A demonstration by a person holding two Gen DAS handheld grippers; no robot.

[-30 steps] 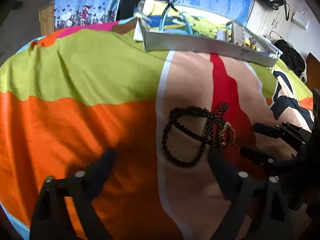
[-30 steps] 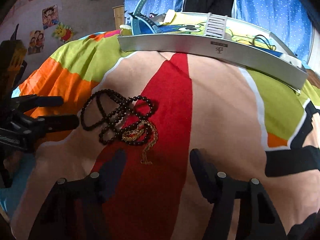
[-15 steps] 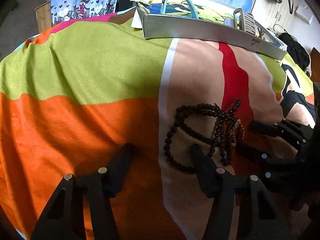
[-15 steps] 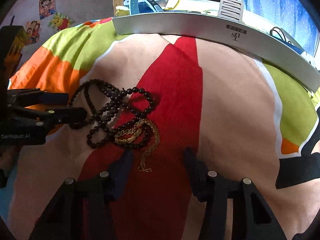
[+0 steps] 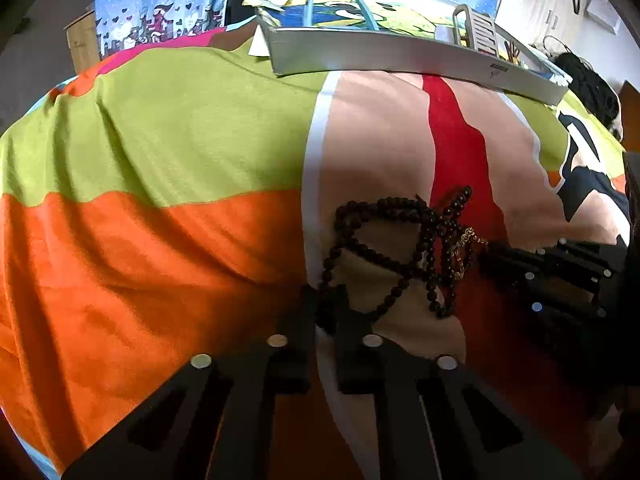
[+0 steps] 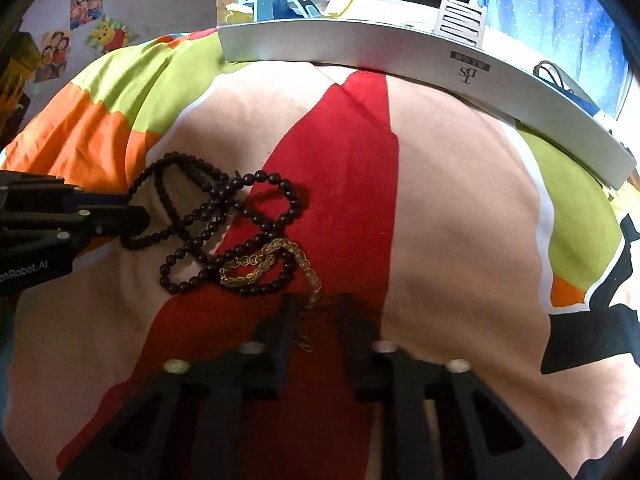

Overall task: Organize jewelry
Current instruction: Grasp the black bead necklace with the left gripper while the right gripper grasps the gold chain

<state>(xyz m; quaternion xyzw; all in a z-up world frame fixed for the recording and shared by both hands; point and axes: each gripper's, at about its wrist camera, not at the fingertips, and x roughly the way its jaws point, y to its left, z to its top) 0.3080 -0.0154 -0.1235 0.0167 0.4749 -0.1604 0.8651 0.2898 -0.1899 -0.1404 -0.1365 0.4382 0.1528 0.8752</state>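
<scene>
Beads: a long string of dark beads (image 5: 400, 240) lies in crossed loops on the blanket (image 5: 160, 160), across its beige and red patches.
Chain: a gold chain (image 6: 272, 264) lies tangled in the near end of the beads, its tail trailing toward the right gripper.
Left gripper: the left gripper (image 5: 326, 308) is down at the blanket with its fingers nearly together, pinching the near loop of the beads; the right view shows its tips at that same loop.
Right gripper: the right gripper (image 6: 316, 312) rests low on the red patch, its fingers narrowed with a gap between them; the chain's tail runs into that gap, but I cannot tell whether the pads grip it.
Tray: a white tray (image 6: 400, 52) sits on the far part of the blanket, well apart from the jewelry, holding mixed items.
</scene>
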